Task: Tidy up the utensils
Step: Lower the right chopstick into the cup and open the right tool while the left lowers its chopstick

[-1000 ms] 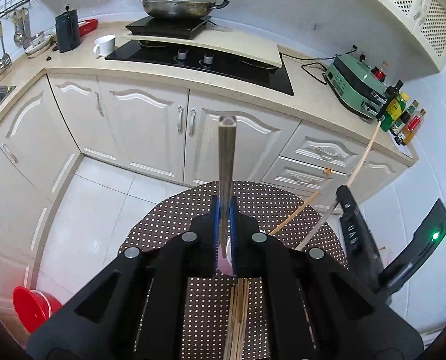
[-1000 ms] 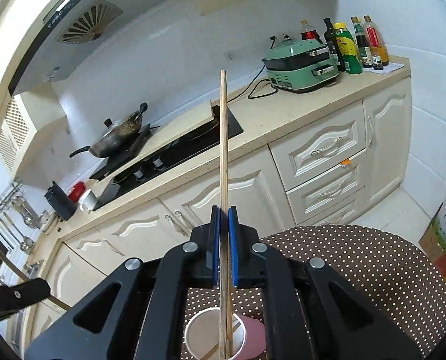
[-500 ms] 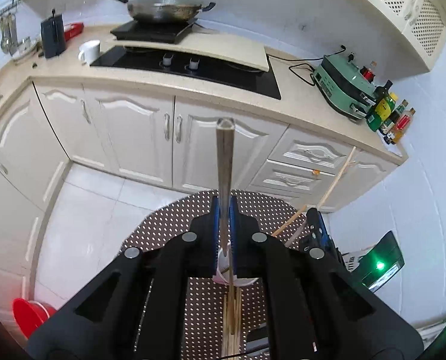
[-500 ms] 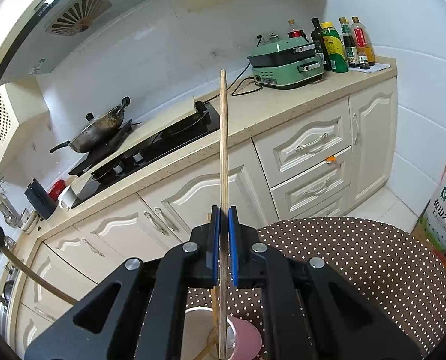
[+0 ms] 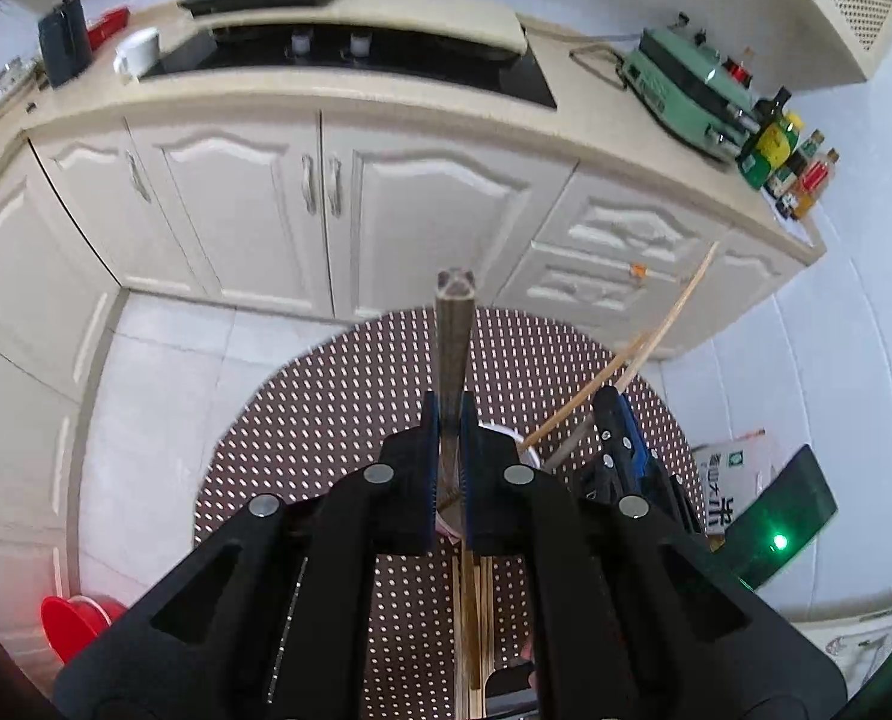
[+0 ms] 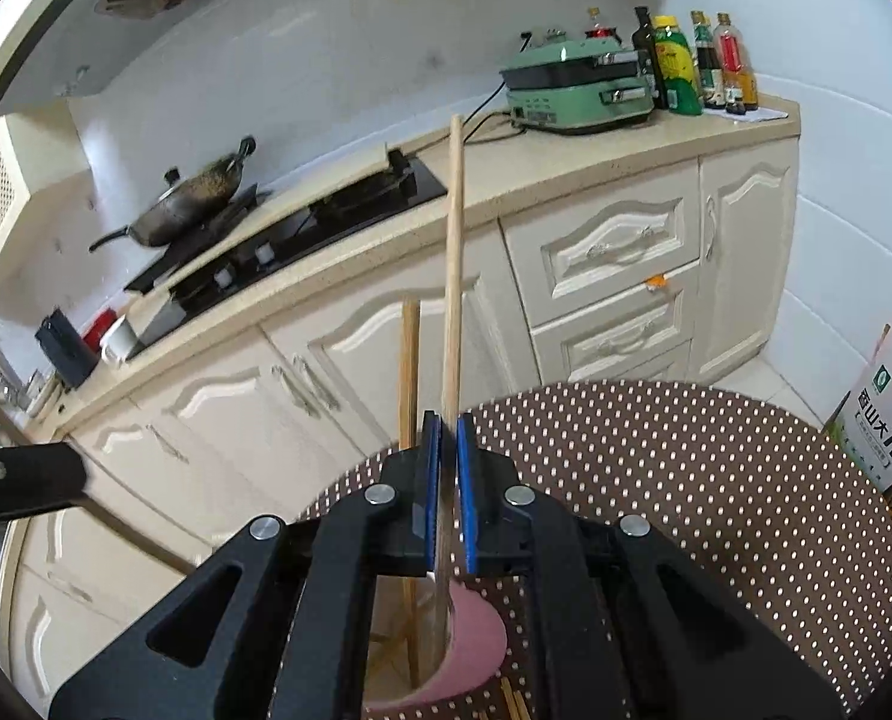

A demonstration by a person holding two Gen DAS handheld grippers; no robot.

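Observation:
My left gripper (image 5: 448, 414) is shut on a grey metal chopstick (image 5: 453, 336) that stands upright over the pink cup (image 5: 500, 427) on the dotted round table (image 5: 326, 420). My right gripper (image 6: 448, 438) is shut on a wooden chopstick (image 6: 453, 270), its lower end inside the pink cup (image 6: 473, 636). A second wooden chopstick (image 6: 409, 372) leans in the cup. In the left wrist view the right gripper (image 5: 617, 420) is beside the cup with wooden chopsticks (image 5: 644, 354) slanting up. Several wooden chopsticks (image 5: 475, 630) lie flat on the table below my left gripper.
Cream kitchen cabinets (image 5: 326, 192) and counter with a black stove (image 5: 356, 54), wok (image 6: 194, 204), green appliance (image 6: 578, 90) and bottles (image 6: 692, 66) stand behind the table. A red basin (image 5: 71, 624) is on the floor left. A rice bag (image 6: 884, 414) stands right of the table.
Both grippers have lowered toward the cup. The metal chopstick has come down over the cup; the wooden chopstick in my right gripper has sunk deeper into it.

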